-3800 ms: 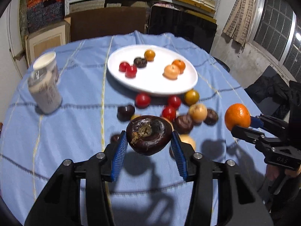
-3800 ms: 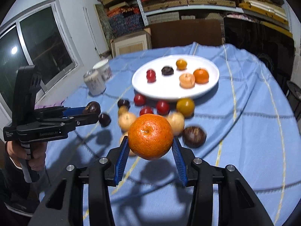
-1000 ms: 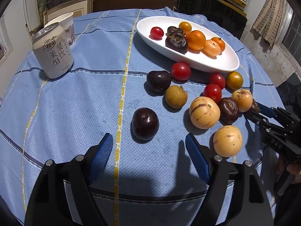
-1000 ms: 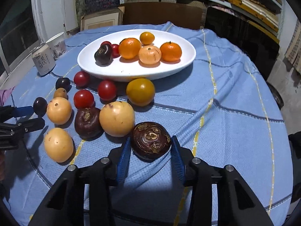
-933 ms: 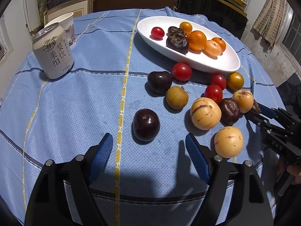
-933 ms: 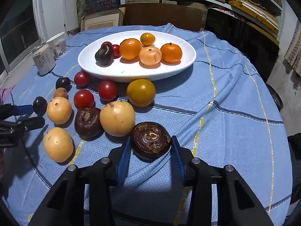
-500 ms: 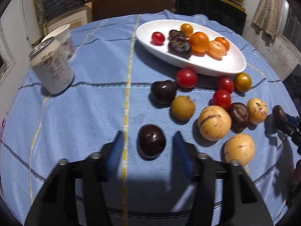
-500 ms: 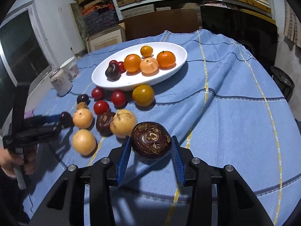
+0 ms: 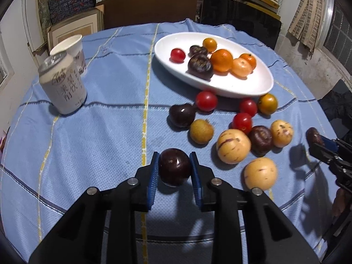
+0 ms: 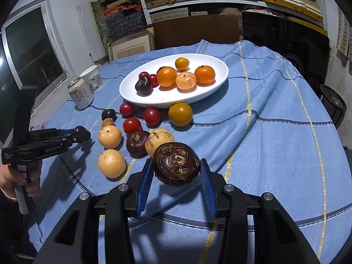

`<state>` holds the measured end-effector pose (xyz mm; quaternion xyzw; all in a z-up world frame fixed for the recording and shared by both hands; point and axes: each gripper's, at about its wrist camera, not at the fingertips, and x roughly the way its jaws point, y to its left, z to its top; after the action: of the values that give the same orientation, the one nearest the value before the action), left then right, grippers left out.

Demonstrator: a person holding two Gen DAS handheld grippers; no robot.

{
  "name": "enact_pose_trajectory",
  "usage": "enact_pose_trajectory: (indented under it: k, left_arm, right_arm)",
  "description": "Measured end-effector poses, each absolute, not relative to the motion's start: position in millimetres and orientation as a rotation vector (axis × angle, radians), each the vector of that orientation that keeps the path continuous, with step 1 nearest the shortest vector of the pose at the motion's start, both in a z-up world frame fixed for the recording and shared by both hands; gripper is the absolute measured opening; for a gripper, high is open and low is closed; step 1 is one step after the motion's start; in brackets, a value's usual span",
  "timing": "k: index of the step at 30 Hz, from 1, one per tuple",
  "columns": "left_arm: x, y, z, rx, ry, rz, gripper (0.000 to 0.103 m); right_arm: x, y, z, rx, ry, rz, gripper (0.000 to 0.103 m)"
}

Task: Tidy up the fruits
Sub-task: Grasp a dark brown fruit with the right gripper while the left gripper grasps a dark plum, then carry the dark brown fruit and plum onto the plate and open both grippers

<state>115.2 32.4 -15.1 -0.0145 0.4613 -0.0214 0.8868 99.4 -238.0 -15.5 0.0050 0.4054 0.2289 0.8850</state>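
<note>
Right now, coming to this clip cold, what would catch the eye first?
Each gripper is shut on a dark fruit: the left gripper clamps a glossy plum low over the blue tablecloth, the right gripper holds a knobbly dark brown fruit clear of it. Behind them sits a white oval plate with oranges and dark fruit, with loose fruit scattered in front.

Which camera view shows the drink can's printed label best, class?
The left wrist view: the drink can stands close, its printed characters large. The right wrist view shows the same can far off and small beside a cup.
</note>
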Motion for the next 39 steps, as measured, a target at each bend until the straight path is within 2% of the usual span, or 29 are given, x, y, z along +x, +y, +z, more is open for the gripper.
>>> enact_pose_trajectory:
  k: [14, 25, 39]
  left_arm:
    - [122.6, 16.6, 13.4, -0.005, 0.915, -0.064, 0.027]
    - [165.7, -2.1, 27.8, 0.027, 0.886, -0.093, 0.027]
    - [230.3, -11.0, 18.3, 0.037, 0.904, -0.091, 0.027]
  right_arm:
    - [106.4, -212.5, 9.5, -0.039, 0.797, 0.532, 0.043]
    - [147.2, -188.2, 29.8, -0.072, 0.762, 0.547, 0.043]
    - [212.5, -174.1, 16.0, -0.093, 0.803, 0.52, 0.043]
